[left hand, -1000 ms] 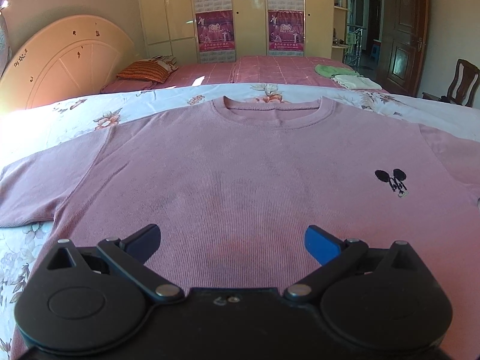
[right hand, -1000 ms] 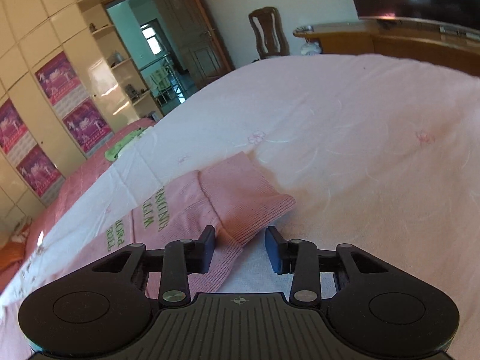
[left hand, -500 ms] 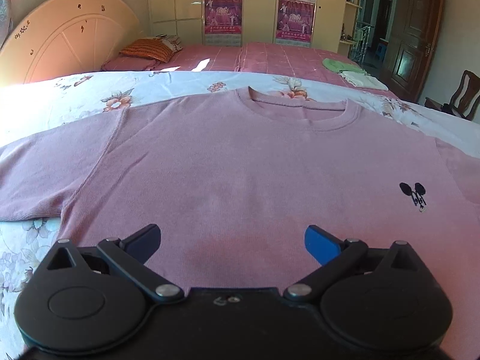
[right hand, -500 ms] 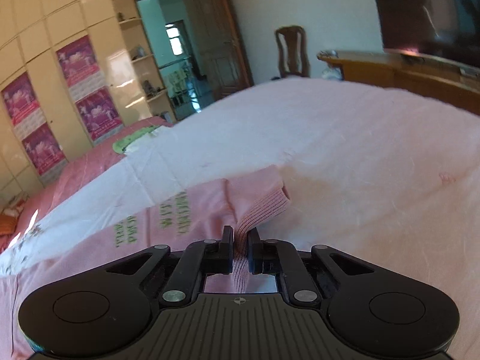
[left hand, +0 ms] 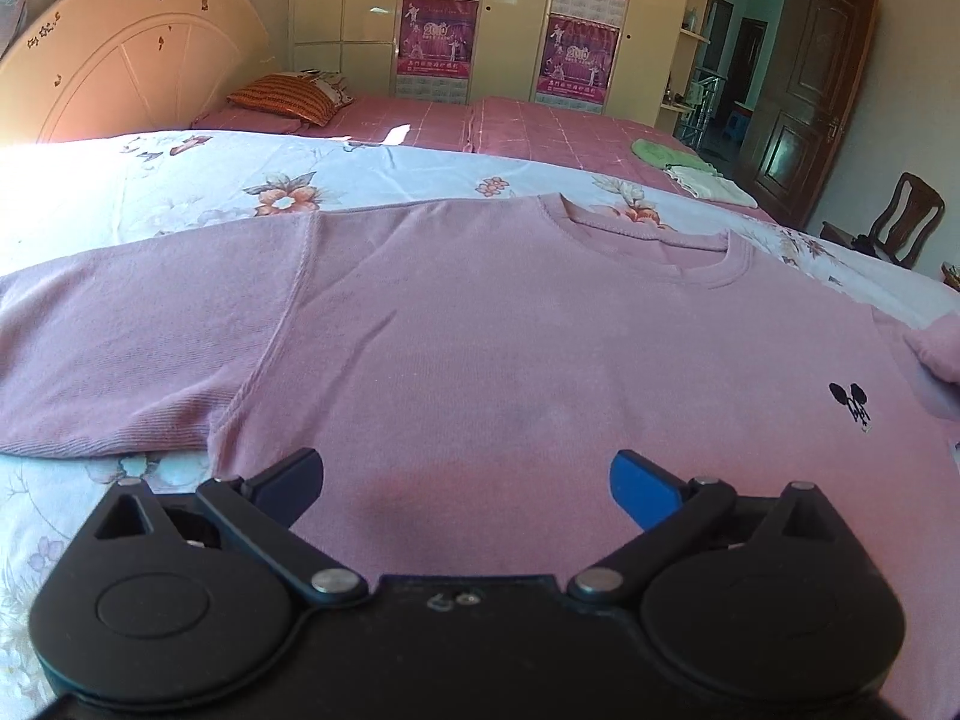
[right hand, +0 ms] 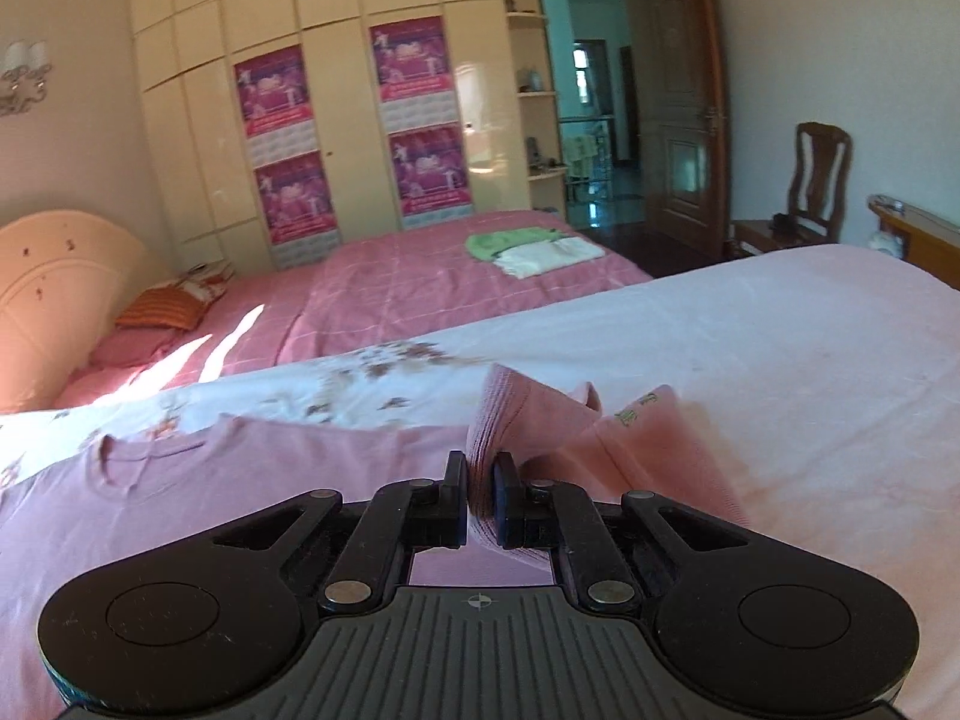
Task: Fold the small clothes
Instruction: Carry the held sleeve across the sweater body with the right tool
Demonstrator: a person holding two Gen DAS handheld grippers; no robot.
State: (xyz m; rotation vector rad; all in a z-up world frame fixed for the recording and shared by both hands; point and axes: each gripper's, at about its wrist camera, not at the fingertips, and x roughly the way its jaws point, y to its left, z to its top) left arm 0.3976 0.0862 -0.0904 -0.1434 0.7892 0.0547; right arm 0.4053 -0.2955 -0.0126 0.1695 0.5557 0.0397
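A pink long-sleeved shirt (left hand: 540,348) lies flat, front up, on the floral bedsheet (left hand: 180,192), with a small black mouse logo (left hand: 849,402) on its chest. My left gripper (left hand: 465,477) hovers open over the shirt's lower body, nothing between its blue pads. In the right wrist view my right gripper (right hand: 480,501) is shut on the ribbed cuff of the sleeve (right hand: 516,414), which is lifted and carried over the shirt's body (right hand: 240,480). The sleeve bears green lettering (right hand: 636,411). The shirt's other sleeve (left hand: 120,360) lies stretched out to the left.
A second bed with a pink checked cover (right hand: 420,288) stands behind, holding folded green and white cloths (right hand: 528,249) and an orange pillow (left hand: 282,96). A curved headboard (left hand: 132,66) is at the far left. A wooden chair (right hand: 819,180) and an open door (right hand: 678,120) are on the right.
My right gripper closed on the sleeve cuff, then lifted it and swung it left over the shirt's body. My left gripper slid left across the shirt and stayed open.
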